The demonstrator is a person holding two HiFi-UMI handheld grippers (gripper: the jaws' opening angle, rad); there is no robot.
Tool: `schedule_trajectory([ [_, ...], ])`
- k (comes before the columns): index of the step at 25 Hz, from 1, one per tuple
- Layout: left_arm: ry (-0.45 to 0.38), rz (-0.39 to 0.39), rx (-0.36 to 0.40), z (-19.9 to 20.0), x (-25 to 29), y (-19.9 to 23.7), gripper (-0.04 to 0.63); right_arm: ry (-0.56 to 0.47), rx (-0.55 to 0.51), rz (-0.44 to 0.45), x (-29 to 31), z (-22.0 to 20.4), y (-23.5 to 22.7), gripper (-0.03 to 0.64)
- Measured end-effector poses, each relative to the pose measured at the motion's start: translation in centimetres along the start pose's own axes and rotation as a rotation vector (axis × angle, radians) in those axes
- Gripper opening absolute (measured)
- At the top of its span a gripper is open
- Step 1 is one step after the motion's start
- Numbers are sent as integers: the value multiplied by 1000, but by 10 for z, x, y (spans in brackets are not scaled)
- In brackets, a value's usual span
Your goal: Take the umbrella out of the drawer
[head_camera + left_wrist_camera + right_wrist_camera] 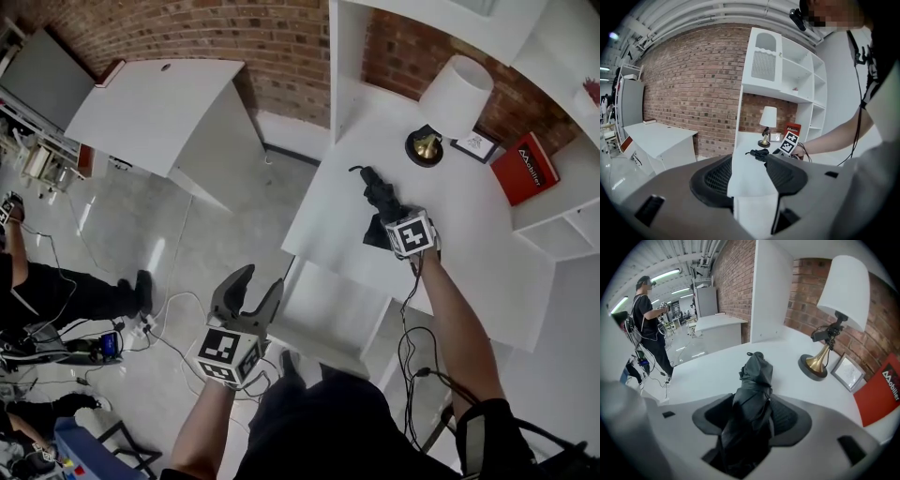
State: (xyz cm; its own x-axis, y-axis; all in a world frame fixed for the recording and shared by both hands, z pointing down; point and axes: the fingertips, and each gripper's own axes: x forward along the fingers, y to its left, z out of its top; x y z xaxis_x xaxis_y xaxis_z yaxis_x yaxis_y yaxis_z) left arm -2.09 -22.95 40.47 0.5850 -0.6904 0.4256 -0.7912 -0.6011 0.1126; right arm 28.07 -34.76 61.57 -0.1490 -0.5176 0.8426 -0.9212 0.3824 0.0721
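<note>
The umbrella (754,380) is out of the drawer (328,309) and lies on the white surface (469,253). The right hand-held gripper (752,416) has its jaws spread to either side and seems not to squeeze it. To finish well, I would widen the jaws fully. Then draw straight back along them so no pad snags the fabric, staying clear of the lamp (455,94). The left hand-held gripper (248,289) is spread and empty near the drawer. Counted: one umbrella, one open drawer, one lamp, two hand-held grippers.
</note>
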Motion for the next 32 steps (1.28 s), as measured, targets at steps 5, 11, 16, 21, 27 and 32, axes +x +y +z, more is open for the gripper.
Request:
schedule_trajectory([
  [5,-42,-57,23,15,3,5,232,-140,106,-53,-49,19,-4,215],
  [11,-114,-169,72,50,0,14,232,-444,292,-174,-158,53,8,154],
  [16,-192,-282,131,93,-3,12,223,-635,323,-296,-258,76,36,82],
  [21,-292,-387,165,139,-16,3,194,-772,293,-404,-336,99,77,21],
  [27,-370,-400,201,176,-33,-3,99,-875,230,-528,-405,117,124,0],
  [32,-441,-445,211,204,-56,-17,37,-913,204,-569,-440,123,145,0],
])
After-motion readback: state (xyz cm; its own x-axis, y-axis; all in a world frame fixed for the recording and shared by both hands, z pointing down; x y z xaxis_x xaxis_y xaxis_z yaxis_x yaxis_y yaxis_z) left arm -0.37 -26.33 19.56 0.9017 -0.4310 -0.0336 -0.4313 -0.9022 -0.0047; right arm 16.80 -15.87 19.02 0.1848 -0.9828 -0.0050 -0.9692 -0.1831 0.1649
